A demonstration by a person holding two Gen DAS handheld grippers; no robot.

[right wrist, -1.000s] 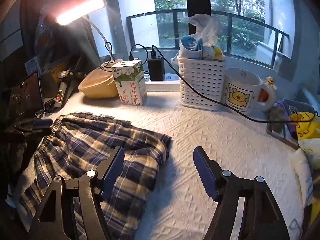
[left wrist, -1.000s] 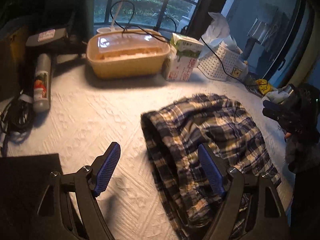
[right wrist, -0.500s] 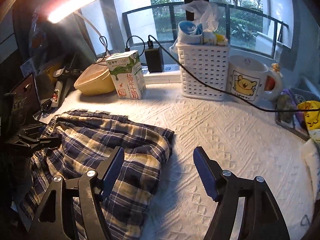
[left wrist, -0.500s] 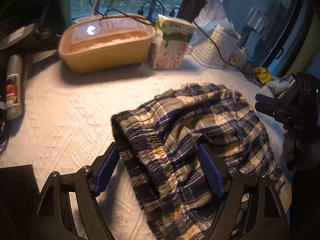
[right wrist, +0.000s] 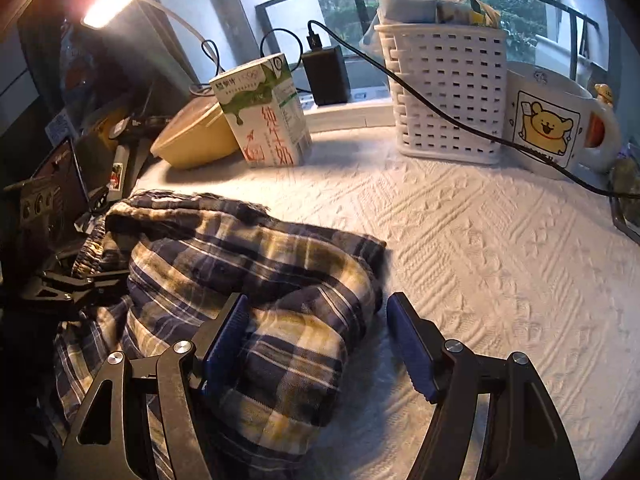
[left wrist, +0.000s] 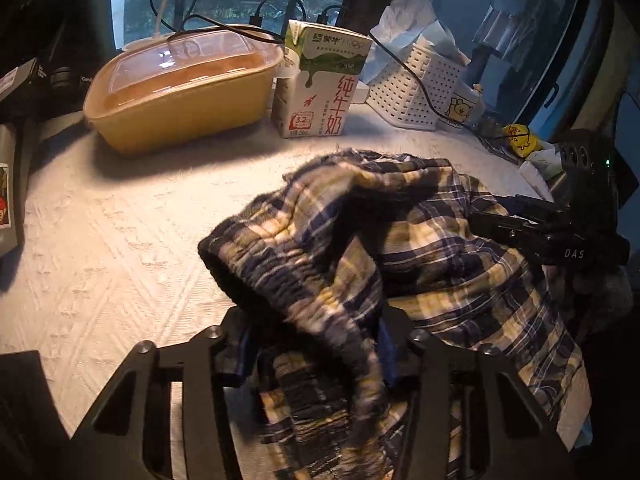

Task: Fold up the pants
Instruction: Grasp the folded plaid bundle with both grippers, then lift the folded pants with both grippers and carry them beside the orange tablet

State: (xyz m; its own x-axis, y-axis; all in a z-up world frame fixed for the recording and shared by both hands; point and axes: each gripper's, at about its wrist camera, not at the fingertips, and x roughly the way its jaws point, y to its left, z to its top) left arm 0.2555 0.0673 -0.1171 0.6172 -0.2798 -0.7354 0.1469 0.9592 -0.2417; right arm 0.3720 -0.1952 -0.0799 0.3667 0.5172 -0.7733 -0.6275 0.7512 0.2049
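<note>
Left gripper [left wrist: 316,344] was clamped on the waistband of the navy-and-yellow plaid cotton pants [right wrist: 256,276] bunched at the desk's near edge, right gripper [right wrist: 316,336] gaped around a fold, ungripped; one-sided lift risked dragging folds apart.

the pants [left wrist: 400,248] lie bunched on the table cover [left wrist: 100,240], their waistband end between the left gripper [left wrist: 312,344] fingers, their other end between the right gripper [right wrist: 320,332] fingers. ahead of the left gripper, beyond the pants, stands a milk carton [left wrist: 320,84]; left of the carton sits a lidded tub [left wrist: 180,84], right of it a basket [left wrist: 412,92]. ahead and to the right of the right gripper, a mug [right wrist: 548,120] stands just beside the basket [right wrist: 444,92], a cable [right wrist: 440,112] crossing in front of both.
</note>
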